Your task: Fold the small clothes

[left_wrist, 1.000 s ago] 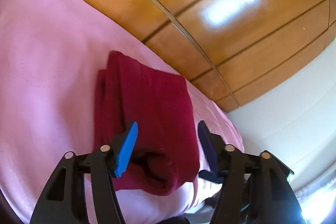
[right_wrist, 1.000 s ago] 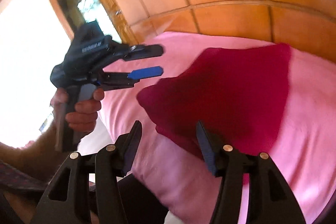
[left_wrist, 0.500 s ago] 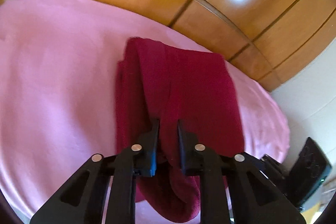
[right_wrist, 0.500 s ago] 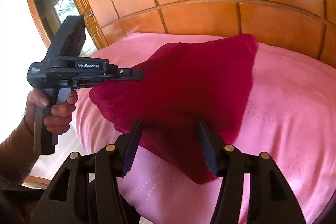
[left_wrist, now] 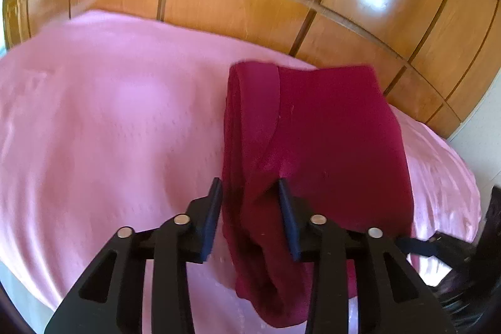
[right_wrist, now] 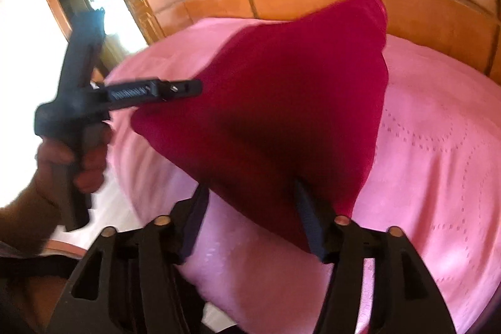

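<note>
Cloth point(left_wrist: 328, 140), dark red and folded thick, lies on the pink bedspread point(left_wrist: 109, 130) straight ahead of both grippers. The left gripper point(left_wrist: 250, 193) pinches a bunched fold at the near edge. The right gripper point(right_wrist: 250, 202) is spread, the near corner of the cloth lying between its fingers. It looks soft, light and floppy, so layers may slip apart; best taken at the corners, through all layers.
</note>
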Demonstrator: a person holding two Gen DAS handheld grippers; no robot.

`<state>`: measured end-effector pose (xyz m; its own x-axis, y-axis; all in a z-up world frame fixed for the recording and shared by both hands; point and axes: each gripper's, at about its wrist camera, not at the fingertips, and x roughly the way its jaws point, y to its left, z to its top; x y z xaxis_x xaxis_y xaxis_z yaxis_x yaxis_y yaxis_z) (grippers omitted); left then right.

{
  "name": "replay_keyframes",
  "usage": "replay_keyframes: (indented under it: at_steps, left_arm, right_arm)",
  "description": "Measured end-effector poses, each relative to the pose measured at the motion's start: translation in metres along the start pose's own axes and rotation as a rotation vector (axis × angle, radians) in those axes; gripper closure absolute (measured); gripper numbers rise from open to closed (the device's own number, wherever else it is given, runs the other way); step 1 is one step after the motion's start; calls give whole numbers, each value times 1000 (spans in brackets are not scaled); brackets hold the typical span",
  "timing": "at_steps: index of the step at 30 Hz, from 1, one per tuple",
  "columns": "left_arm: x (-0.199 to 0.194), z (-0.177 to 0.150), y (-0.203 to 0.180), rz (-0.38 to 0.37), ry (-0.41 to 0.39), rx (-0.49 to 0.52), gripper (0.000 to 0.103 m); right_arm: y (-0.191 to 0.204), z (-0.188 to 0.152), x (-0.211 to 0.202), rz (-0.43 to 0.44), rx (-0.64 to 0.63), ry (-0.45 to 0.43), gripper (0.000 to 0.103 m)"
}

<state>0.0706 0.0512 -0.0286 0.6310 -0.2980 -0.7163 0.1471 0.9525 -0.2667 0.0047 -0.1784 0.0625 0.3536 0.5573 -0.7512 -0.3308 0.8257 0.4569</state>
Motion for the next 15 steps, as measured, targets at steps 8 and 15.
replay_keyframes:
  at_steps: [8, 15]
  left_arm:
    - [6, 18, 3, -10, 10, -9, 54]
    - [19, 20, -8, 16, 28, 72, 54]
  right_arm:
    - [-24, 68, -12, 5, 77, -133, 36]
    - [-56, 111, 37, -59, 112, -46, 33]
